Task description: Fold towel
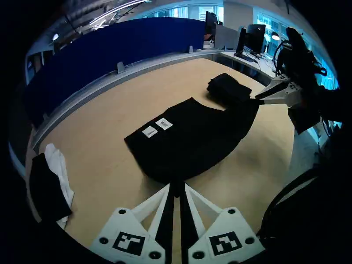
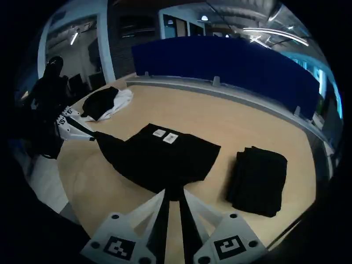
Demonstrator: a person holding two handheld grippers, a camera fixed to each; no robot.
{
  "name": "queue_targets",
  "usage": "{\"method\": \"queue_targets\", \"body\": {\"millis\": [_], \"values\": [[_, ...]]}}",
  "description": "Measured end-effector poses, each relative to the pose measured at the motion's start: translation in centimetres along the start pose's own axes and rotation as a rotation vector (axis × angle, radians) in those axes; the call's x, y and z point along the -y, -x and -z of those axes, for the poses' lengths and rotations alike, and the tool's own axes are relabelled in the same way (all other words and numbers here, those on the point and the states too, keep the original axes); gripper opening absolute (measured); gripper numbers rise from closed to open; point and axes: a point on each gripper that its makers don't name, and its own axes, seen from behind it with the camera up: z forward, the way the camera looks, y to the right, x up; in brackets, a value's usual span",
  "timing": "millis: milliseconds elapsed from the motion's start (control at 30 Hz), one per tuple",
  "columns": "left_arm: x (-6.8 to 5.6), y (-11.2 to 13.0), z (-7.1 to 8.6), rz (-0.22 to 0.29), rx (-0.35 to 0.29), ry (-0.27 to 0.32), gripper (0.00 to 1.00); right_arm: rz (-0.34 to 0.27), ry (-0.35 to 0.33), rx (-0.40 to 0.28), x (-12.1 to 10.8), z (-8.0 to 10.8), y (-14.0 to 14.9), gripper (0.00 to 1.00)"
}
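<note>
Pinching opposite ends of black towel (image 1: 193, 136) — left claw (image 1: 178, 189), right claw (image 2: 174, 193) both clamped, low over desk (image 1: 110, 167)

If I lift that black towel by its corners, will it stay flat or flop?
Probably floppy: the black towel drapes in a curve toward the corner pinched by the right tool. Likely light, as that small pinch seems to hold the corner up.
</note>
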Motion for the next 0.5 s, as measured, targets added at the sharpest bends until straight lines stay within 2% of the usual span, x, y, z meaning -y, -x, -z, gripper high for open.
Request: {"method": "queue_targets", "body": {"millis": [200,500], "values": [[-0.4,-0.6,1.4,0.0,-0.004,0.004,0.09,0.001,-0.009,-0.003,0.9,1.5,-0.7,0.15],[-0.6,0.0,1.3,0.007,0.011,0.012,0.09,-0.004,-0.009,0.018,0.8,1.1,-0.1,0.15]]}}
